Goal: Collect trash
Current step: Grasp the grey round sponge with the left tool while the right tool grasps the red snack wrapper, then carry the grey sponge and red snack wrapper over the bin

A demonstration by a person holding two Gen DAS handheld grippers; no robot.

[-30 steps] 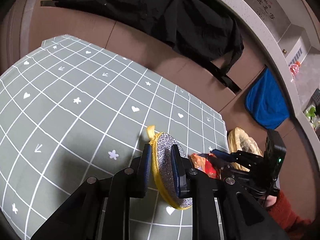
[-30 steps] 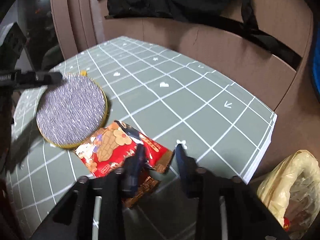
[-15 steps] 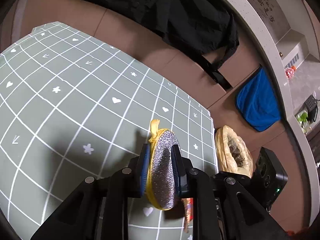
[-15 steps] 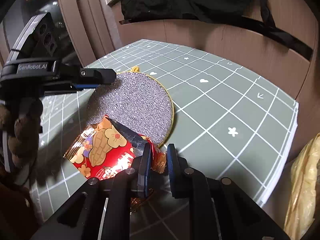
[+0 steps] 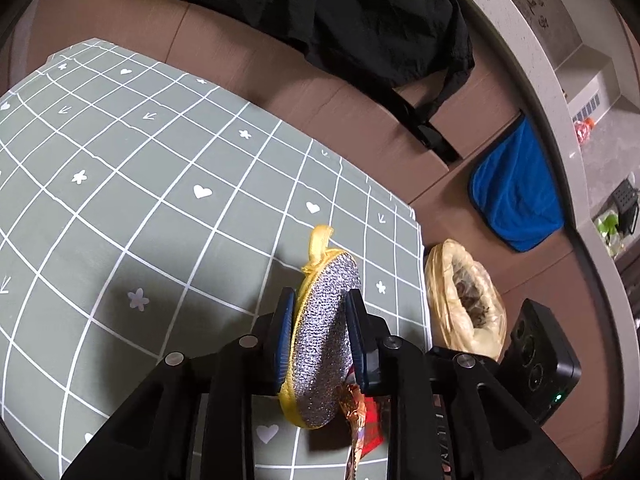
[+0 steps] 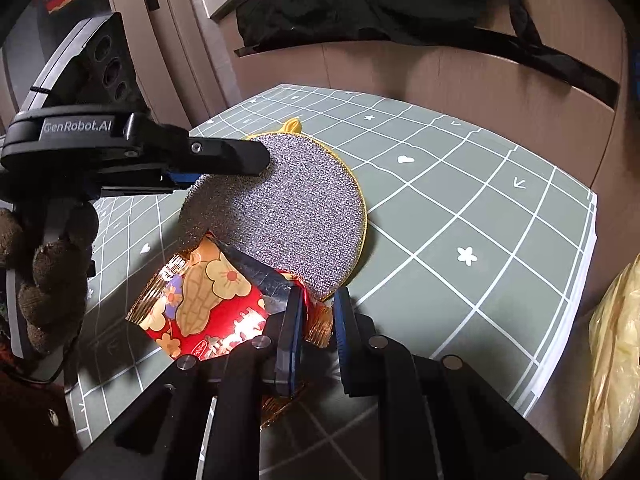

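Note:
A round silver scouring pad (image 5: 324, 344) with a yellow rim stands on edge between the pads of my left gripper (image 5: 321, 294), whose jaws are opening; both pads still touch it. In the right wrist view the scouring pad (image 6: 288, 208) hangs over the green grid mat (image 6: 480, 200) from my left gripper (image 6: 248, 162). My right gripper (image 6: 318, 300) is shut on the crimped end of a red and gold peanut snack wrapper (image 6: 200, 300), which rests against the pad's lower edge. A bit of the wrapper (image 5: 360, 412) shows under the pad.
A yellowish plastic trash bag (image 5: 464, 300) with rubbish inside sits just past the mat's right edge, seen also as the bag (image 6: 612, 340). A black garment (image 5: 360, 20) lies on brown cushions behind. A blue cloth (image 5: 516, 188) hangs at the right. A gloved hand (image 6: 48, 280) holds the left gripper.
My right gripper closed onto the wrapper's end. The left gripper carried the scouring pad toward the wrapper, and the two now touch.

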